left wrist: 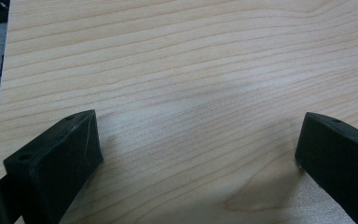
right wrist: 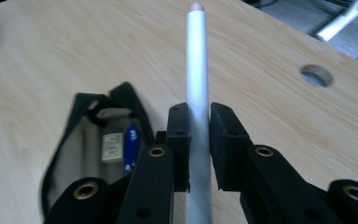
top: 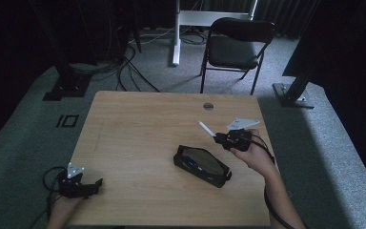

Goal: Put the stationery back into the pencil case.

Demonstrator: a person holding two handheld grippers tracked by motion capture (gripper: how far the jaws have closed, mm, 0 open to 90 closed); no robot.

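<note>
With the right hand-held gripper (right wrist: 199, 140) clamped on the white pen (right wrist: 198, 84), lower it tip-first into the open pencil case (top: 201, 165) while the left hand-held gripper (left wrist: 196, 154) rests released on the tabletop (top: 138, 129).

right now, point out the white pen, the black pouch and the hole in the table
white pen (right wrist: 197, 70), right gripper view, on its barrel above the jaws
black pouch (top: 201, 165), high view, on its open middle
hole in the table (top: 208, 106), high view, on its centre
</note>
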